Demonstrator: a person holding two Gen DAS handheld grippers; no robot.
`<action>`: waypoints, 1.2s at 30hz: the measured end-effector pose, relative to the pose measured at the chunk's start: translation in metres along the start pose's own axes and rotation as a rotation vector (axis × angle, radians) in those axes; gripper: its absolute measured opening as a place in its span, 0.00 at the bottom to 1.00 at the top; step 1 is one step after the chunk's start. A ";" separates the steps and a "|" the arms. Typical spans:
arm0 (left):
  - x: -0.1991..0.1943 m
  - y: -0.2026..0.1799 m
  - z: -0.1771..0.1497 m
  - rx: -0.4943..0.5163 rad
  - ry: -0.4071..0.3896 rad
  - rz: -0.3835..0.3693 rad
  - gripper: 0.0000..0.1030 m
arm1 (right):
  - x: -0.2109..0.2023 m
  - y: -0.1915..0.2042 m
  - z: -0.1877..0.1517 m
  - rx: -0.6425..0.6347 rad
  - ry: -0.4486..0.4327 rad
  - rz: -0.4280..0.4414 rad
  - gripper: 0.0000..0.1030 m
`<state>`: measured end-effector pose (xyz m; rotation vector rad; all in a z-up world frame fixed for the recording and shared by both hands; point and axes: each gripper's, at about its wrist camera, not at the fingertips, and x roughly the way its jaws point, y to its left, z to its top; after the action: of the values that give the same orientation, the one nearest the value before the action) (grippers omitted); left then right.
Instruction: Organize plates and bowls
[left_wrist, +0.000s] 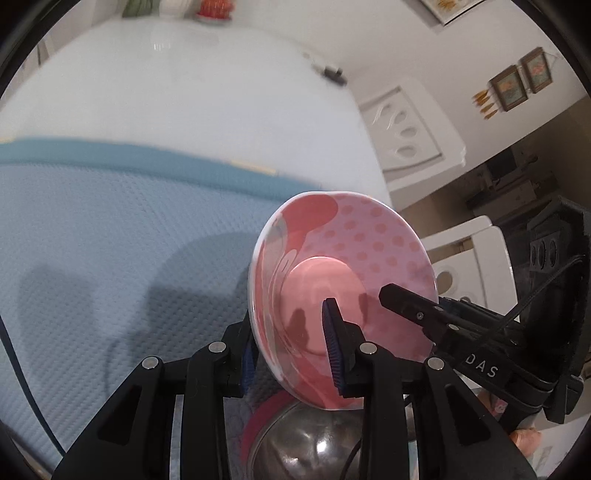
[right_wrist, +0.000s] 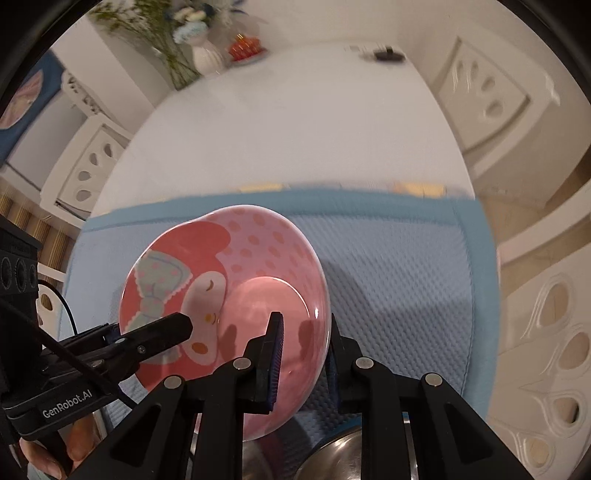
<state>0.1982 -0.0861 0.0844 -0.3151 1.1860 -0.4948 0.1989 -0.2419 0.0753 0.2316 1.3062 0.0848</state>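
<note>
A pink dotted bowl (left_wrist: 354, 258) with a cartoon face and bow (right_wrist: 207, 280) hangs tilted above the blue mat, its inside facing both cameras. My left gripper (left_wrist: 288, 317) is shut on the bowl's near rim, one blue pad inside and the other behind the wall. My right gripper (right_wrist: 306, 325) is shut on the opposite rim in the same way. Each view also shows the other gripper: the right one's black finger (left_wrist: 406, 302) and the left one's finger (right_wrist: 166, 332) reach over the bowl's edge. A steel bowl (left_wrist: 306, 443) sits right below, partly hidden by the fingers.
A quilted blue mat (left_wrist: 92, 240) covers the near part of the white table (left_wrist: 184, 92). A red rim (left_wrist: 258, 417) shows beside the steel bowl (right_wrist: 332, 458). A vase of flowers (right_wrist: 207, 51) and a small dark object (right_wrist: 386, 55) stand at the far edge. White chairs (right_wrist: 480, 88) surround the table.
</note>
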 end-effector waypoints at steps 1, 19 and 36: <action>-0.008 -0.001 0.000 0.005 -0.014 -0.001 0.27 | -0.007 0.004 0.000 -0.003 -0.014 0.004 0.19; -0.158 0.013 -0.119 0.053 -0.111 0.020 0.27 | -0.102 0.114 -0.130 -0.016 -0.056 0.061 0.21; -0.105 0.031 -0.217 0.078 0.091 0.026 0.27 | -0.048 0.107 -0.253 0.121 0.145 0.017 0.22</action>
<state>-0.0288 0.0004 0.0777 -0.2117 1.2546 -0.5356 -0.0493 -0.1161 0.0824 0.3445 1.4560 0.0375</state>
